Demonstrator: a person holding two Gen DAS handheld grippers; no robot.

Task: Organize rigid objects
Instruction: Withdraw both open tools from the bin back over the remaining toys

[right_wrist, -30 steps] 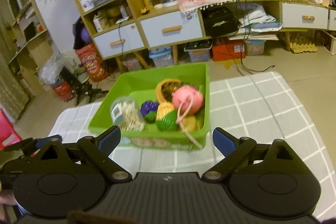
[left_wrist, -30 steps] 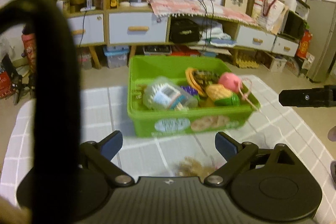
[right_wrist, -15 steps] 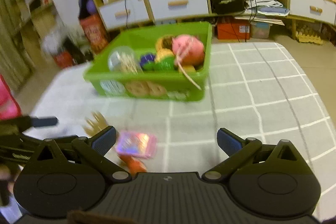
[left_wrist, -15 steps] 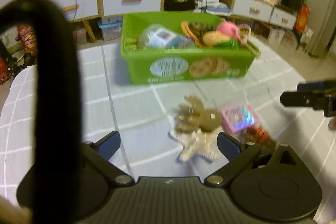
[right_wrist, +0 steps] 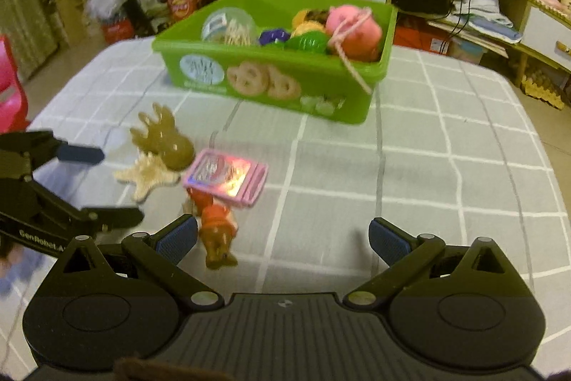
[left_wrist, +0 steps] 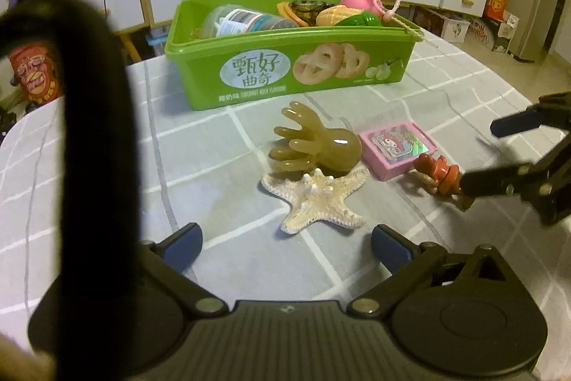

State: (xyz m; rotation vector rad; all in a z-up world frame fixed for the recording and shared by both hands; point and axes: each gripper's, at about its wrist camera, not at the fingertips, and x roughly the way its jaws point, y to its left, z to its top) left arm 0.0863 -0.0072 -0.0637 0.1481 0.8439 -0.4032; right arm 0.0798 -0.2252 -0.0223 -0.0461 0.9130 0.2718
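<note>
A green bin stood at the far side of the counter, already loaded with a clear jar, a pink ball with a cord, and yellow, green and purple toys, while four things lay on the checked cloth in front of it, not yet put away. Nearest the left tool, whose jaws stood wide and held nothing, lay a pale starfish with a brown, many-armed octopus toy touching its far edge. Just beside these sat a small pink box, and beside that an orange-and-brown figurine lying on its side. The right tool hovered low over the cloth, jaws also spread wide and empty, its left fingertip just beside the figurine. By this reading the sorting was perhaps half done, with four loose pieces left to go into the bin.
</note>
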